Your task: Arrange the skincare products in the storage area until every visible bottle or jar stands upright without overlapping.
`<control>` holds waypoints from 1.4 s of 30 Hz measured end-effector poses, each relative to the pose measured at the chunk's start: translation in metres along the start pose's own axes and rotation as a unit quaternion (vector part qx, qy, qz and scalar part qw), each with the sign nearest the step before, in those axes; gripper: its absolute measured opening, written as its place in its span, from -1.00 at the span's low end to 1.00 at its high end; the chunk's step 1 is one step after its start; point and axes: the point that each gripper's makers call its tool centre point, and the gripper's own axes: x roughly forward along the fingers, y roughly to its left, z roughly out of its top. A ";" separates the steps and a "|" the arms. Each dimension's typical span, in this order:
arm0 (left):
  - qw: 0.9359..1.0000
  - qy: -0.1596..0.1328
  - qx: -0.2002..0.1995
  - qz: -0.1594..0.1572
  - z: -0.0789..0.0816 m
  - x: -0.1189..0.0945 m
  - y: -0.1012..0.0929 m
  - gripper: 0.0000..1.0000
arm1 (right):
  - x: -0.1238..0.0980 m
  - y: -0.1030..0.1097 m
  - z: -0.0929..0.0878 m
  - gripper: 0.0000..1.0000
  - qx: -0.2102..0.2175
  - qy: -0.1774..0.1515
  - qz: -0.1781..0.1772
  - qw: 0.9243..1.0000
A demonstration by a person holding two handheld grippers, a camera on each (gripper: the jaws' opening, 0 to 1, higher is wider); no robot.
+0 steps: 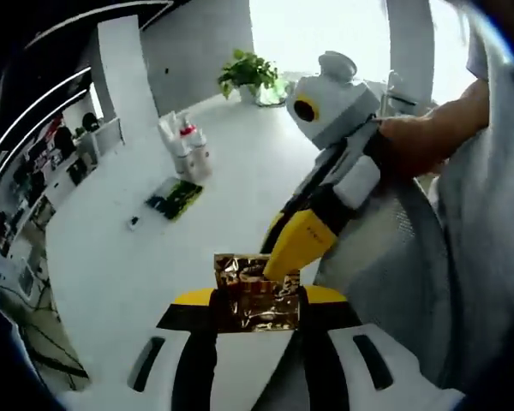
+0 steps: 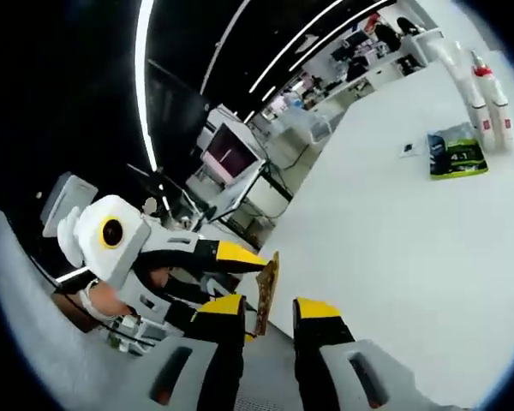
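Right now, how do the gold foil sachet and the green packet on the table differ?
The gold foil sachet is held off the table, clamped in the left gripper; the green packet lies flat on the white table, untouched. The sachet is shiny, crinkled gold; the packet is green and black. Both are flat pouches.

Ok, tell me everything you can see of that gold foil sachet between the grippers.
The gold foil sachet is a small, crinkled, shiny metallic packet with brownish print that cannot be read. The left hand-held gripper pinches its lower edge, holding it upright above the white table. The right hand-held gripper reaches in from the side, one yellow tip touching its upper part. In the right gripper view it shows edge-on, thin and flat.
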 end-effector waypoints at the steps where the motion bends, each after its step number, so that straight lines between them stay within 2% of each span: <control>1: 1.000 0.000 0.012 -0.003 0.002 0.001 -0.004 -0.32 | 0.001 0.002 -0.002 -0.74 0.004 0.005 0.005 1.000; 2: 1.000 0.001 0.012 -0.005 0.003 0.001 -0.007 -0.32 | 0.001 0.002 -0.003 -0.77 0.004 0.008 0.006 1.000; 5: 0.998 0.011 0.054 -0.019 0.005 0.004 -0.018 -0.32 | 0.000 0.002 -0.005 -0.83 0.004 0.013 0.007 1.000; 8: 0.997 0.009 0.069 -0.025 0.008 0.006 -0.025 -0.32 | -0.001 0.002 -0.008 -1.00 0.012 0.020 0.013 1.000; 12: 0.997 0.010 0.067 -0.028 0.008 0.007 -0.024 -0.31 | -0.003 0.001 -0.009 -1.00 0.033 0.023 0.019 0.999; 15: 0.997 0.005 0.056 -0.042 0.007 0.007 -0.024 -0.29 | -0.004 0.001 -0.011 -1.00 0.039 0.027 0.025 0.999; 17: 0.997 0.008 0.044 -0.058 0.003 0.005 -0.025 -0.26 | -0.004 0.006 -0.013 -1.00 0.045 0.034 0.040 0.998; 21: 0.996 0.003 -0.018 -0.088 -0.008 -0.002 -0.022 -0.30 | -0.006 0.014 -0.015 -1.00 0.026 0.039 0.059 0.997; 23: 0.991 -0.019 -0.068 -0.118 -0.008 -0.007 -0.024 -0.31 | -0.007 0.020 -0.015 -1.00 0.014 0.041 0.077 0.996; 24: 0.984 -0.033 -0.103 -0.141 -0.006 -0.010 -0.028 -0.32 | -0.008 0.025 -0.015 -1.00 0.010 0.041 0.089 0.995; 25: 0.975 -0.047 -0.140 -0.167 -0.003 -0.013 -0.032 -0.34 | -0.009 0.029 -0.014 -1.00 0.005 0.038 0.097 0.995; 27: 0.960 -0.068 -0.192 -0.192 0.001 -0.019 -0.032 -0.37 | -0.010 0.034 -0.018 -1.00 -0.012 0.046 0.109 0.993; 28: 0.956 -0.074 -0.202 -0.202 0.001 -0.021 -0.032 -0.44 | -0.011 0.038 -0.018 -1.00 -0.013 0.046 0.120 0.992; 31: 0.940 -0.079 -0.245 -0.225 -0.001 -0.026 -0.032 -0.88 | -0.014 0.051 -0.022 -1.00 -0.021 0.056 0.156 0.986; 32: 0.932 -0.082 -0.255 -0.243 0.000 -0.029 -0.036 -0.90 | -0.013 0.051 -0.022 -1.00 -0.029 0.054 0.154 0.986; 35: 0.919 -0.098 -0.276 -0.264 0.002 -0.034 -0.039 -1.00 | -0.014 0.055 -0.023 -1.00 -0.017 0.059 0.166 0.984; 36: 0.913 -0.112 -0.292 -0.264 0.006 -0.035 -0.037 -1.00 | -0.014 0.055 -0.021 -1.00 -0.016 0.056 0.168 0.984; 37: 0.909 -0.113 -0.303 -0.263 0.005 -0.035 -0.035 -1.00 | -0.015 0.056 -0.019 -1.00 -0.012 0.050 0.173 0.984; 39: 0.896 -0.136 -0.331 -0.264 0.010 -0.039 -0.030 -1.00 | -0.017 0.059 -0.012 -1.00 -0.002 0.031 0.185 0.982; 40: 0.885 -0.149 -0.350 -0.267 0.012 -0.040 -0.028 -1.00 | -0.018 0.059 -0.006 -1.00 0.000 0.016 0.188 0.982; 42: 0.871 -0.172 -0.378 -0.262 0.014 -0.042 -0.020 -1.00 | -0.020 0.056 0.002 -1.00 0.013 -0.004 0.188 0.982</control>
